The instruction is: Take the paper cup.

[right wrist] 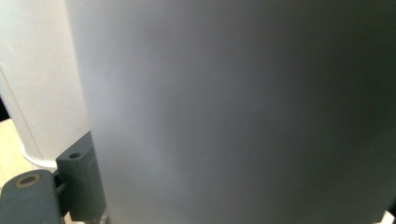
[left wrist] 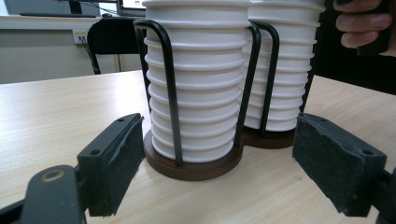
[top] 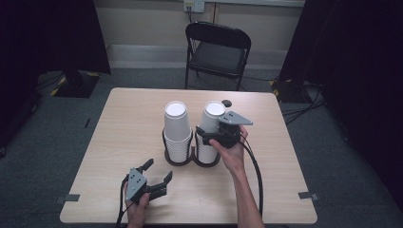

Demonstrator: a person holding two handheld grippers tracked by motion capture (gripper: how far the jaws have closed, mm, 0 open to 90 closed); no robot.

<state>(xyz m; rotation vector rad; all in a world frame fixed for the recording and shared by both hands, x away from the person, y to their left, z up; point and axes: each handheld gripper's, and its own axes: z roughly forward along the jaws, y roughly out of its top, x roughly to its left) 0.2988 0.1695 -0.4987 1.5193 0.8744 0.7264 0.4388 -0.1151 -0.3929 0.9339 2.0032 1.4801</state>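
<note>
Table [top: 119, 142] — light wood top, seen from above in the high view; grey carpet around it.

Cup holder [top: 179, 159] — dark round base with black wire uprights, two bays side by side near the middle of the table. In the left gripper view its base [left wrist: 194, 169] rests flat on the wood, wire loops rising upright around both stacks.

Left stack of cups [top: 176, 128] — white paper cups nested upside down, standing upright in the left bay; ribbed rims show plainly in the left gripper view [left wrist: 198, 88].

Right stack of cups [top: 210, 126] — same kind, standing in the right bay, just beside the left stack. In the right gripper view the top cup [right wrist: 243, 112] is a blurred pale wall pressed close to the lens.

Right gripper [top: 207, 134] — held by the right hand [top: 231, 152] at the upper part of the right stack, from the right side; jaws closed around the top cup, one jaw seen against the cup wall in the right gripper view.

Left gripper [top: 158, 172] — held low at the near left of the table, well apart from the holder; jaws spread wide, holding nothing, pads [left wrist: 114, 158] framing the left bay from the near side.

Folding chair [top: 216, 52] — black, beyond the far edge of the table.

Small dark object [top: 227, 102] — on the table just behind the right stack; too small to identify.
</note>
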